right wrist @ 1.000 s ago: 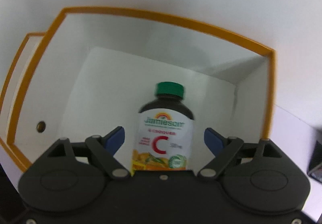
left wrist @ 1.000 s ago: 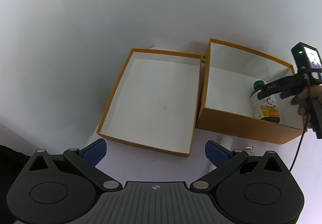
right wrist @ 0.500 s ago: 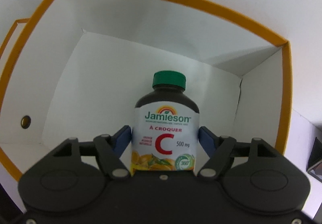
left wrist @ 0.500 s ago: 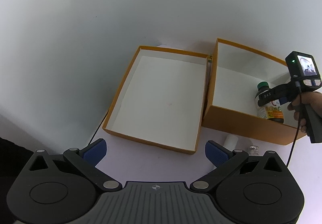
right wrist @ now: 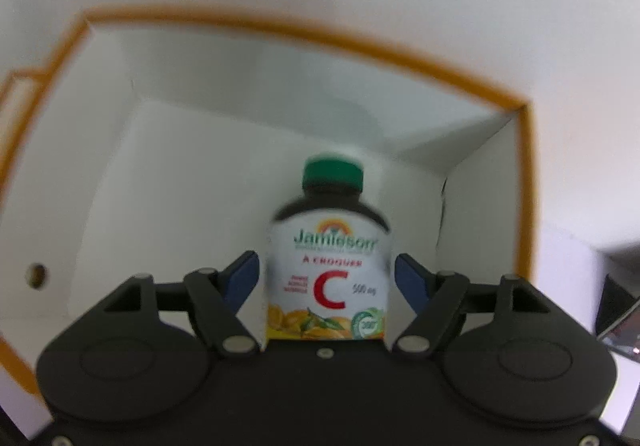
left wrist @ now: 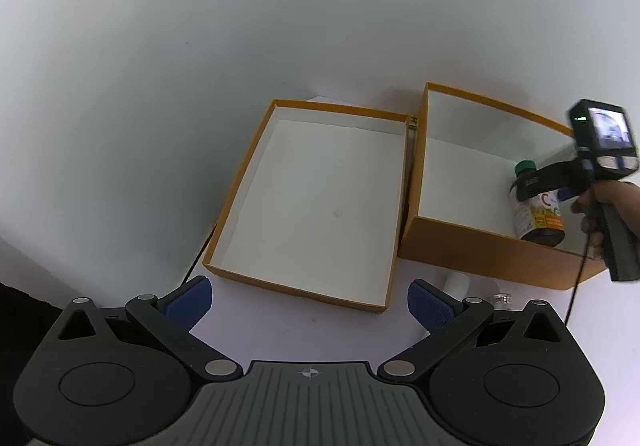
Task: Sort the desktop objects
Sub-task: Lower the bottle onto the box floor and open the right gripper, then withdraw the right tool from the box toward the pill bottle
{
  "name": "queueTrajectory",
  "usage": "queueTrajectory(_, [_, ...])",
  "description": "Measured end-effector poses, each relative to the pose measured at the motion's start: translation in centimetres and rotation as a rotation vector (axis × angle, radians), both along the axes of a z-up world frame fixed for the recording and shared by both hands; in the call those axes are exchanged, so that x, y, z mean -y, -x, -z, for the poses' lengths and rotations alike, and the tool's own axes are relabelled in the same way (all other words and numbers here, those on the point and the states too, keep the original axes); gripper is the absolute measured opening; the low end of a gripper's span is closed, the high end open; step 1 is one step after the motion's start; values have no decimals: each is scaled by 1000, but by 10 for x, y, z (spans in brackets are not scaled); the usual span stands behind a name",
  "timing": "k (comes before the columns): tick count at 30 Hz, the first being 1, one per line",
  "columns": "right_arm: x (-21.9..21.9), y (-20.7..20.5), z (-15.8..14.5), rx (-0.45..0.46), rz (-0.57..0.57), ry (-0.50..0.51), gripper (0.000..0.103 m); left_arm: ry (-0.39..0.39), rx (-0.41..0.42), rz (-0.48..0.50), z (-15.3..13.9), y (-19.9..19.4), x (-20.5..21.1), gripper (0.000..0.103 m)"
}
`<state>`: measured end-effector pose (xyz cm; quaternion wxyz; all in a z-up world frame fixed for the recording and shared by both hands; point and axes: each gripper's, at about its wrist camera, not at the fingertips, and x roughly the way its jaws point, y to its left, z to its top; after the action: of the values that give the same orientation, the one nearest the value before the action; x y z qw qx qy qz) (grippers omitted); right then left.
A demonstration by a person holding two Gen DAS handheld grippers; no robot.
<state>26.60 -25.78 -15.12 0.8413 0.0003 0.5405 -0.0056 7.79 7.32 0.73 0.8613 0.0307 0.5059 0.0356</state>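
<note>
The deep box point(left wrist: 476, 250) holds the bottle point(right wrist: 326, 266), which stands upright near its right wall, and the flat box point(left wrist: 308, 286) beside it is bare. The left gripper point(left wrist: 308, 302) gapes wide with nothing in it. The right gripper point(right wrist: 325, 278) is opening around the bottle, pads just off it, so a bump on the way out could tip it.

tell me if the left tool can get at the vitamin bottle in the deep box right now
Probably not easily: the vitamin bottle stands inside the deep orange box, and the right tool, its jaws opening, straddles it. The left tool hangs open, apart from it.
</note>
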Motion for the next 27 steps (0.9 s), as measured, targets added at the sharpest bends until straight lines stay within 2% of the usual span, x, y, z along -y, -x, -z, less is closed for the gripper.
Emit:
queueTrajectory(3, [4, 29, -25, 51, -38, -86, 82, 19, -12, -24, 4, -2, -4, 103])
queueTrajectory(6, [4, 58, -47, 62, -69, -155, 83, 8, -30, -29, 8, -4, -1, 103])
queueTrajectory(11, [-1, 104, -65, 40, -88, -200, 83, -13, -44, -11, 11, -6, 10, 103])
queueTrajectory(14, [-2, 140, -75, 15, -68, -262, 84, -21, -50, 0, 13, -6, 15, 103])
queueTrajectory(17, [-22, 173, -91, -4, -65, -271, 84, -24, -61, 3, 16, -6, 20, 103])
queueTrajectory(23, [-33, 192, -67, -88, -72, -270, 84, -37, -81, 36, 21, -2, 31, 103])
queueTrajectory(27, [-34, 197, -59, -110, -71, -277, 84, -47, -78, 44, 19, -1, 32, 103])
